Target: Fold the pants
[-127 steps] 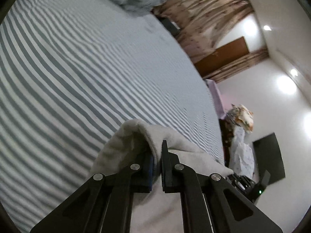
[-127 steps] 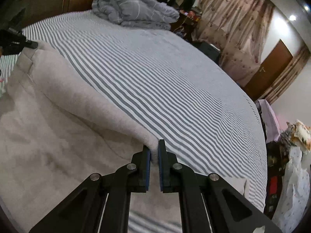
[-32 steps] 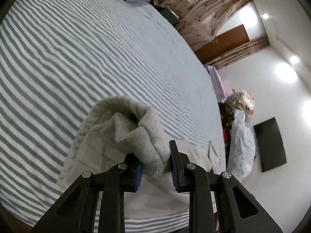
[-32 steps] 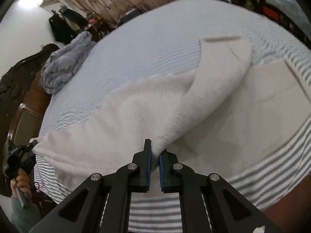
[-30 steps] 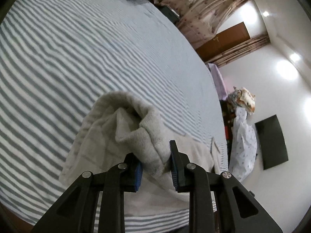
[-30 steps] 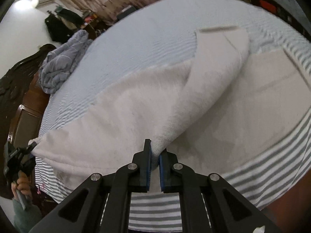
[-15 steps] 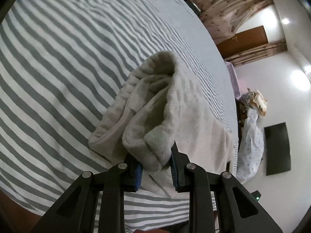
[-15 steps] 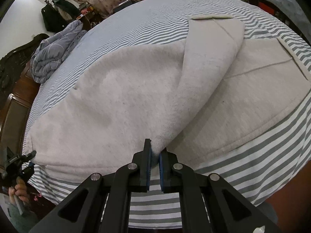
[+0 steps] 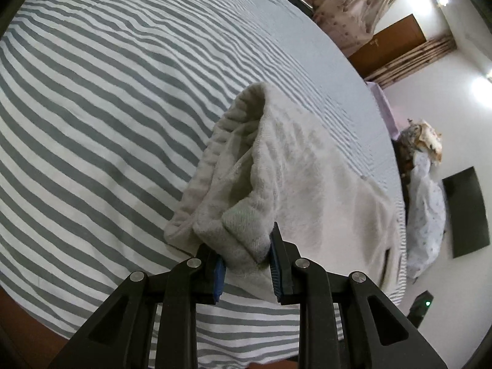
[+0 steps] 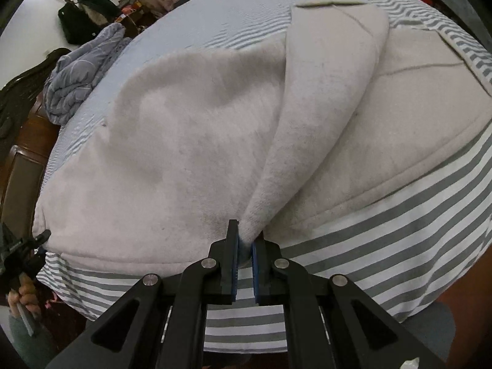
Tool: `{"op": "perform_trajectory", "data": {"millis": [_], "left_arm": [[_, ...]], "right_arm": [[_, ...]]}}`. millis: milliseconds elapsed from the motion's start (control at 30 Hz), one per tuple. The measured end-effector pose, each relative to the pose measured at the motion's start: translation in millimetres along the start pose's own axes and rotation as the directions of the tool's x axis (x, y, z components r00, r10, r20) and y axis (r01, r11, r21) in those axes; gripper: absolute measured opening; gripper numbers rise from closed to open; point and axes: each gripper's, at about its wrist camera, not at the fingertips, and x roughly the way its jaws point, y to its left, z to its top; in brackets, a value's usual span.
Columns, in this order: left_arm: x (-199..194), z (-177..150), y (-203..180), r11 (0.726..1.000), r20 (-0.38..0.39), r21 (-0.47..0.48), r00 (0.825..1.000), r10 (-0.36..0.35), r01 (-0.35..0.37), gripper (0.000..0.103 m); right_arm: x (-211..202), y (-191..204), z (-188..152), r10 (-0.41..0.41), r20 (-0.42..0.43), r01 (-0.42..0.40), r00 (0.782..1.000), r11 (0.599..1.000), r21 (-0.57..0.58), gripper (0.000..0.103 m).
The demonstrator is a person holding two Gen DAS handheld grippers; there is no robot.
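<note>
Across the middle of both frames we see one pair of pale fleece pants (image 10: pixel 190 141) lying on one striped bed (image 9: pixel 92 98). Our left gripper (image 9: pixel 247 258) is clamped on a bunched cuff; our right gripper (image 10: pixel 244 246) pinches a folded edge, and one grey quilt (image 10: pixel 83 70) sits upper left.

- One pair of pants (image 10: pixel 190 141)
- One striped bed (image 9: pixel 92 107)
- One gray blanket (image 10: pixel 80 70)
- Two grippers: left gripper (image 9: pixel 247 264), right gripper (image 10: pixel 245 258)
- One brown door (image 9: pixel 390 46)
- One black bag (image 10: pixel 83 18)
</note>
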Motion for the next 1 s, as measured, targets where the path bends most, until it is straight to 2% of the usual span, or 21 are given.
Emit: {"op": "perform_trajectory", "data": {"millis": [167, 367, 600, 833, 900, 967, 1000], "left_arm": [[-1, -6, -12, 0.996, 0.032, 0.067, 0.998, 0.051, -0.053, 0.027], [-1, -19, -39, 0.966, 0.096, 0.173, 0.98, 0.176, -0.19, 0.032], [6, -29, -56, 0.916, 0.162, 0.243, 0.944, 0.287, -0.32, 0.038], [13, -35, -60, 0.881, 0.2, 0.256, 0.914, 0.354, -0.398, 0.041], [14, -38, -65, 0.868, 0.218, 0.256, 0.9, 0.378, -0.426, 0.044], [11, -42, -67, 0.861, 0.227, 0.247, 0.89, 0.395, -0.445, 0.046], [9, -43, -69, 0.859, 0.232, 0.237, 0.885, 0.403, -0.454, 0.046]], "right_arm": [[6, 3, 0, -0.019, -0.001, 0.019, 1.0, 1.0, -0.024, 0.007], [7, 3, -1, -0.026, 0.0, 0.026, 1.0, 0.999, -0.028, 0.007], [8, 7, -1, -0.032, -0.003, 0.032, 0.999, 0.999, -0.035, 0.008], [12, 4, 2, -0.014, -0.013, 0.014, 1.0, 1.0, -0.028, 0.01], [13, 1, 3, 0.007, -0.017, -0.007, 1.0, 1.0, -0.019, 0.012], [13, -3, 4, 0.037, -0.02, -0.037, 0.999, 0.999, -0.016, 0.018], [13, -4, 4, 0.057, -0.023, -0.058, 0.998, 0.998, -0.019, 0.025]]}}
